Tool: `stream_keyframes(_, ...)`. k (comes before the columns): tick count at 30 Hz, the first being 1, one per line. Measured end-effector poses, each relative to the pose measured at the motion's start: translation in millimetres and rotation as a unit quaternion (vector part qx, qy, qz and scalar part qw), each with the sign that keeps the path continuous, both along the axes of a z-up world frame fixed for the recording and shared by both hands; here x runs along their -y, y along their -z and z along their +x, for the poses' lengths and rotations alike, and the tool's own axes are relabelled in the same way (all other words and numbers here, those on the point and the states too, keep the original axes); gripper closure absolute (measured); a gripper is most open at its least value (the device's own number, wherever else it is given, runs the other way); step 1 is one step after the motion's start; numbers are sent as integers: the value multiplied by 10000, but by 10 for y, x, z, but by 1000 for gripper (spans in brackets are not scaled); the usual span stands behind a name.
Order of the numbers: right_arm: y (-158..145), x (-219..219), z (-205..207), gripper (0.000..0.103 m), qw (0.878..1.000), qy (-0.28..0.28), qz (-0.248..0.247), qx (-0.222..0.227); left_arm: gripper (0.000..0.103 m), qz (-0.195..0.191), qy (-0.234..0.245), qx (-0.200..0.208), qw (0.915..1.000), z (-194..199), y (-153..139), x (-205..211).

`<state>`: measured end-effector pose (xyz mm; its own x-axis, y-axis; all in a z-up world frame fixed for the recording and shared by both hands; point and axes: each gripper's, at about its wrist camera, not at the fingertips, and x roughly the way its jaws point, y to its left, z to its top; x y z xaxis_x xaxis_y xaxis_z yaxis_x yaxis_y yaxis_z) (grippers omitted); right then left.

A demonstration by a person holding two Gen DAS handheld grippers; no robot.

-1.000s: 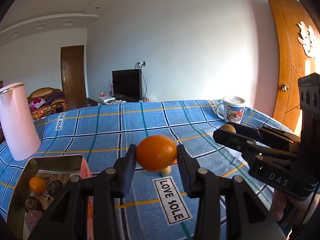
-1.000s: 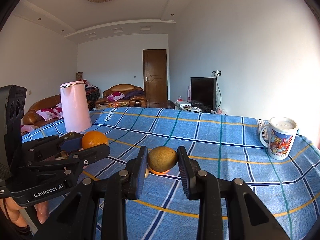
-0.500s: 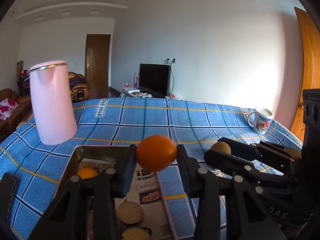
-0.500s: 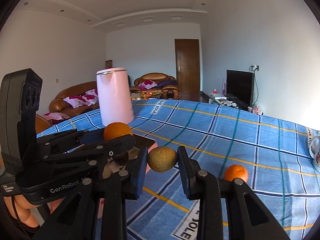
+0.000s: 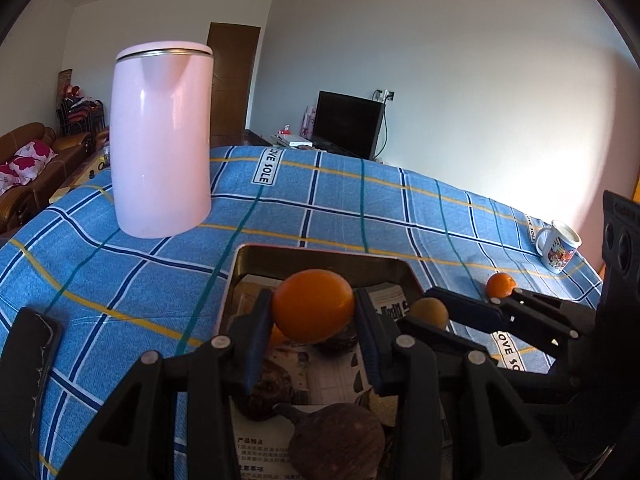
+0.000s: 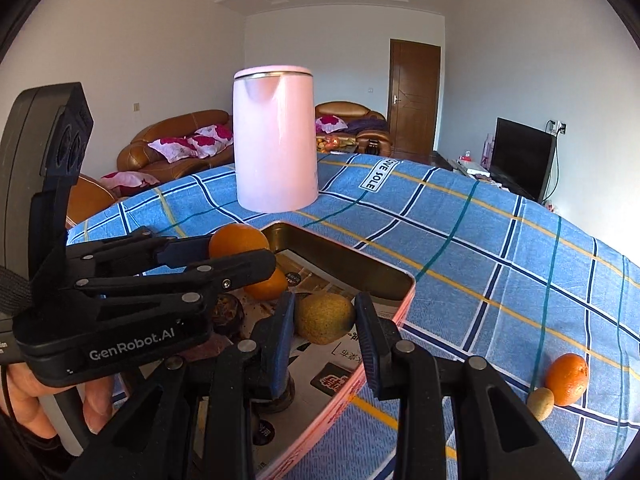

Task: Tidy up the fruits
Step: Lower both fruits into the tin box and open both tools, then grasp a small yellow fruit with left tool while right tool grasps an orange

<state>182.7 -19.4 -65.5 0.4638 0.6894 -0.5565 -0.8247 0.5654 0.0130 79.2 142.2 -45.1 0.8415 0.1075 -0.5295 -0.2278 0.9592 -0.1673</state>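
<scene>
the left gripper is clamped on a round bright orange, and the right gripper is clamped on a dull yellow-green round fruit; both hang over the rectangular gold metal tin with a pink outer wall, which stands near the tall pink kettle on the blue checked tablecloth. the two tools sit close side by side, so i judge they could knock together on release. a fruit dropped from this height could bounce off the dark brown fruits already lying in the tin and roll out.
</scene>
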Motion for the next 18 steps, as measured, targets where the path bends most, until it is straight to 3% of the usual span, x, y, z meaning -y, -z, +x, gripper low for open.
stream_keyframes(7,113,-129,70,68,9990,-29,-297,-333,57,106,-119,-71,9998,-24,-19,-21)
stream_keyframes(9,71,-68,36,51,9993,-24,-226,-289,42,93,-149,7,9998,-53,-49,4)
stream_keyframes(12,-27,126,-3,43,9998,31,-81,-158,39,172,-25,153,9997,-74,-131,135)
stream_keyframes(15,-126,420,58,43,9994,322,-141,72,39,268,144,254,9992,-36,-213,339)
stream_keyframes(18,-183,808,331,39,9951,983,-90,35,39,368,354,337,9981,45,-270,590)
